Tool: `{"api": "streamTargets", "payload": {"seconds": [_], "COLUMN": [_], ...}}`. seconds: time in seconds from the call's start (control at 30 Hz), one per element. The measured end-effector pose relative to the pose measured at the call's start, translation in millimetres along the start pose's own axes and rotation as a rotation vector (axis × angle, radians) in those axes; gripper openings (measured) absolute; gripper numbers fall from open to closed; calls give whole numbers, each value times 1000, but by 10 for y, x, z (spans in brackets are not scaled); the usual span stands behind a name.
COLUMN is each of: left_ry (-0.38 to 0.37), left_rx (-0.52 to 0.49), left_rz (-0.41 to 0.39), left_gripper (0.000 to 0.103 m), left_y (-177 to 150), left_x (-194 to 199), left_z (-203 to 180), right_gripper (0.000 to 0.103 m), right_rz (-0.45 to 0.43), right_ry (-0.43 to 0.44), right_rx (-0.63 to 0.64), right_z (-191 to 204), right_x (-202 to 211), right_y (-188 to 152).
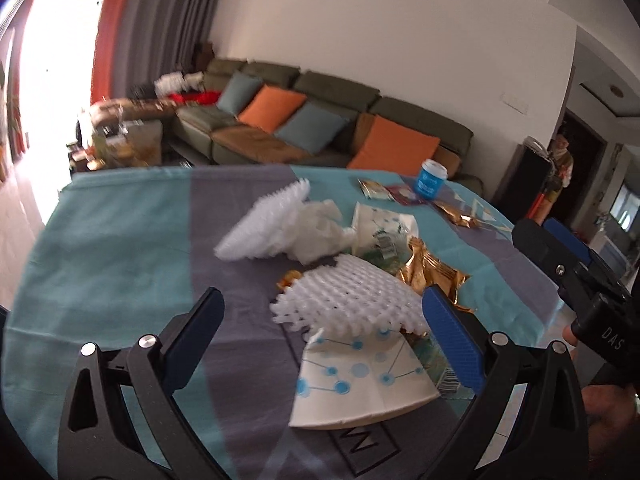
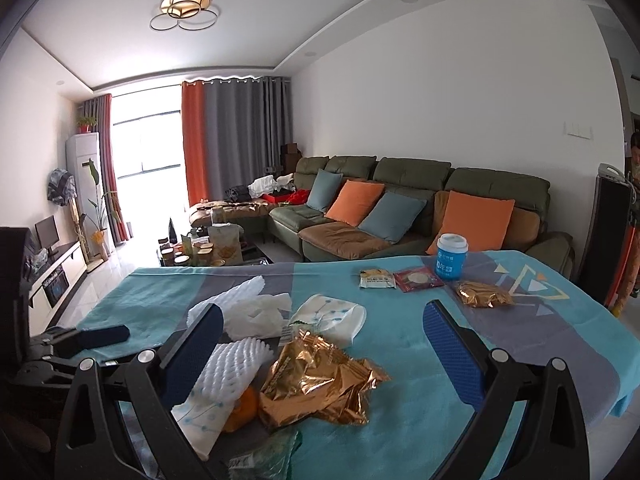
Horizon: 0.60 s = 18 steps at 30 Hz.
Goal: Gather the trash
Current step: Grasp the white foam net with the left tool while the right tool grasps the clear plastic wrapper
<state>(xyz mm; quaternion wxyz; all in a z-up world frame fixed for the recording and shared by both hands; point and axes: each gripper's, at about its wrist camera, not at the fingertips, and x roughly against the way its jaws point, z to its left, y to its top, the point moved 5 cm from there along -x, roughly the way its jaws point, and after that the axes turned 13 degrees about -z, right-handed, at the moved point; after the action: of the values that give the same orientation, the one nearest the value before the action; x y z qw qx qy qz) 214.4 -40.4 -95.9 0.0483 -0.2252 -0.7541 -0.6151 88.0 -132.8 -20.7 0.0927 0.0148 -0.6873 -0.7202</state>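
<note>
A heap of trash lies on the teal and grey tablecloth [image 1: 120, 240]. My left gripper [image 1: 323, 294] is open and hovers just over a white foam net [image 1: 344, 300] and a flattened paper cup with blue dots [image 1: 360, 384]. Behind these lie a crumpled gold wrapper [image 1: 432, 272], a second foam net [image 1: 268, 224], white tissue [image 1: 316, 228] and a crushed cup [image 1: 380, 228]. My right gripper [image 2: 324, 310] is open above the gold wrapper [image 2: 320, 380], with the foam net [image 2: 232, 368], an orange peel [image 2: 242, 408] and a green wrapper [image 2: 268, 452] near its left finger.
At the table's far side stand a blue lidded cup [image 2: 451, 256], a pale snack packet [image 2: 374, 279], a red packet [image 2: 418, 280] and a small gold wrapper [image 2: 484, 294]. A green sofa [image 2: 400, 208] with cushions is beyond the table. A person [image 1: 560, 160] stands in the doorway at the far right.
</note>
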Motion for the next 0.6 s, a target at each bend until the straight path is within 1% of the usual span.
{"api": "streamTargets", "payload": {"seconds": [0.1,0.17,0.27,0.3,0.33,0.37,0.4,0.43,0.53,0.6], "left_ry": [-14,-30,-50,-53,-55,-60,-63,-67,-77,-86], "left_rx": [35,78,158,168,180,182,181,184,199,211], "left_rz": [45,80,140,149,154,156,157,156,151,143], "left_gripper": [98,97,88,82,76,74,68,66,66,66], "left_y": [-64,-115,-200,-218,-232,-241,-245,-242,-219,-194], "left_x": [-189,-304,-502,-556,-573,-588,-604,-598,-585,-563], "left_z": [29,64,112,117,130,132,121,121,96,92], "right_gripper": [97,97,97,97,97,97,97,97,97,97], "right_rz": [17,29,43,46,52,56,64,72,97,118], "right_ry": [0,1,5,7,9,10,11,14,27,50], "right_rx": [-2,-5,-4,-4,-2,0,0,-2,1,10], "right_z": [-13,-19,-9,-10,-4,-6,-6,-10,17,53], "right_x": [-75,-127,-185,-201,-215,-228,-237,-246,-239,-218], "right_y": [-29,-51,-75,-78,-87,-96,-111,-128,-193,-249]}}
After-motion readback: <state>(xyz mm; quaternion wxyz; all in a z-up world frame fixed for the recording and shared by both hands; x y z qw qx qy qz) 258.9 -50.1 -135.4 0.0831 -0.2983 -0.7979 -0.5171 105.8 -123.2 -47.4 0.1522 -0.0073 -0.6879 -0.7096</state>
